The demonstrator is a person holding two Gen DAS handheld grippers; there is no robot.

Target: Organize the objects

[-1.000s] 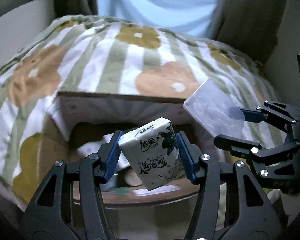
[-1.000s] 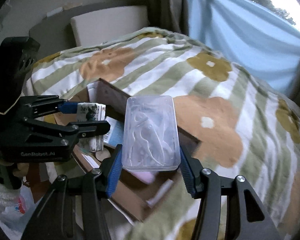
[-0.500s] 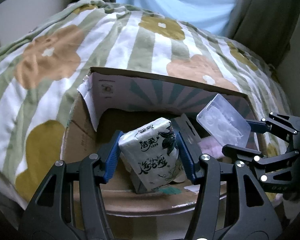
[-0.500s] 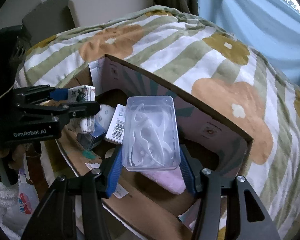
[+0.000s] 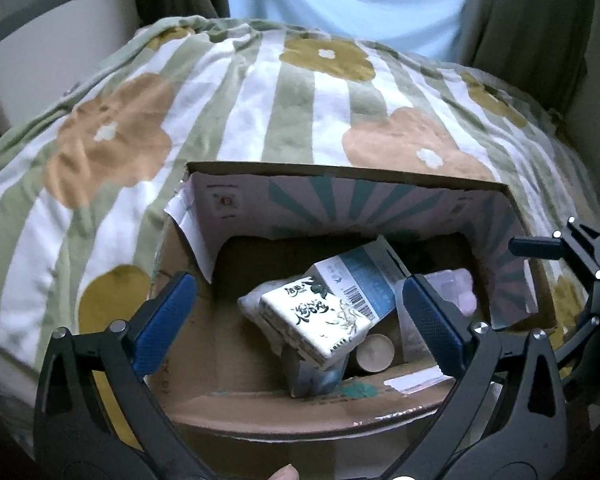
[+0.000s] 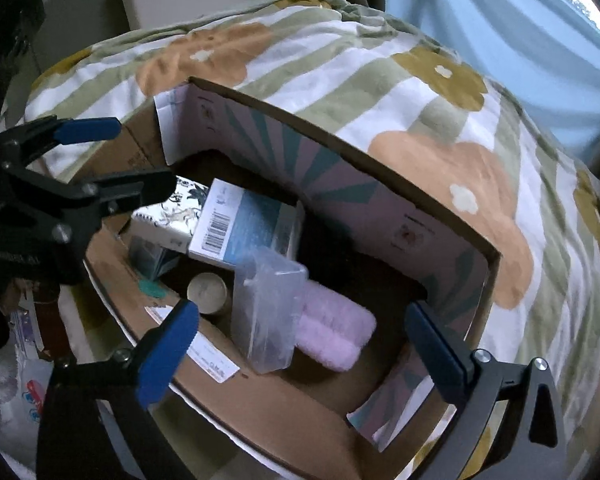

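Both jaws have just sprung wide and hold nothing; the tissue pack lies in the box under the left gripper, long axis slanting near-right; the clear case stands below the right gripper.

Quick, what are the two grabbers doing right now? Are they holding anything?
Left gripper: open, jaws just opened, holding nothing; the tissue pack lies in the cardboard box.
Right gripper: open, jaws just opened, holding nothing; the clear plastic case sits in the box.

A barcode shows on the blue-and-white box; the tissue pack bears Chinese brush characters, illegible.
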